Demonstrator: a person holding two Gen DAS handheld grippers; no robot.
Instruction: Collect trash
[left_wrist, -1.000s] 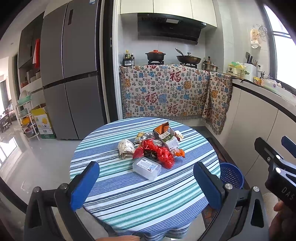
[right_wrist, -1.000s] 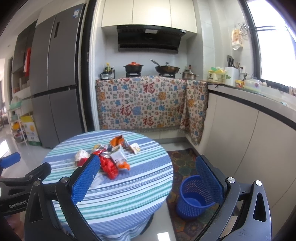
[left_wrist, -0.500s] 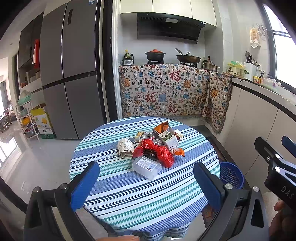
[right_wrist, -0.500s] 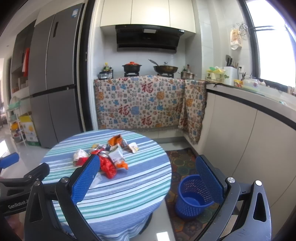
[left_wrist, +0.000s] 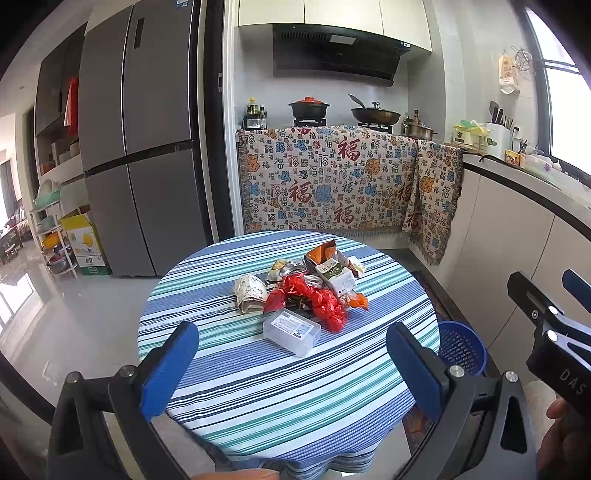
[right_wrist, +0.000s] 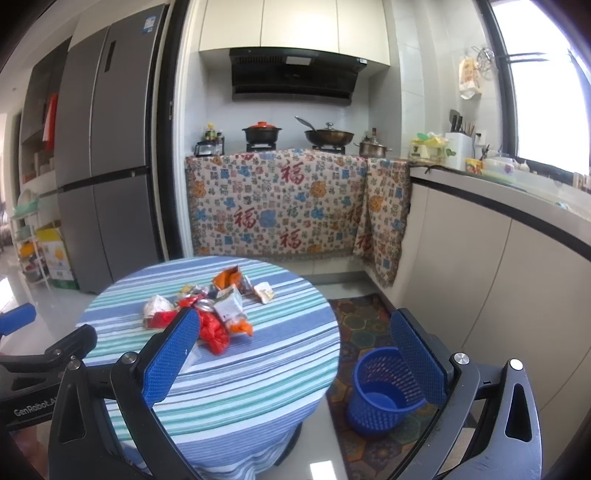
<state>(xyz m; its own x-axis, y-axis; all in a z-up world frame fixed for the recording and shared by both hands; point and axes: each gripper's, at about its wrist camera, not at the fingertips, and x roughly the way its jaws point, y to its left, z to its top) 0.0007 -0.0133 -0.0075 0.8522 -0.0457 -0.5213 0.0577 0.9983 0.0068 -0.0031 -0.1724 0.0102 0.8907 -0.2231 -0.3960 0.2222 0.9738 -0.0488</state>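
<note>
Both our left gripper (left_wrist: 291, 365) and right gripper (right_wrist: 295, 354) hold their fingers spread wide, empty. Ahead of the left fingers, the clear box (left_wrist: 291, 326) touches the red bag (left_wrist: 317, 299); a careless pinch could drag both off the desk (left_wrist: 258, 387).

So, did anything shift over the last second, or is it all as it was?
Only the right gripper drifted a little: in its view the round striped table and blue mesh basket slid slightly sideways. Both grippers stayed open and empty, and the trash pile and clear plastic box lay untouched. Left gripper unmoved.
</note>
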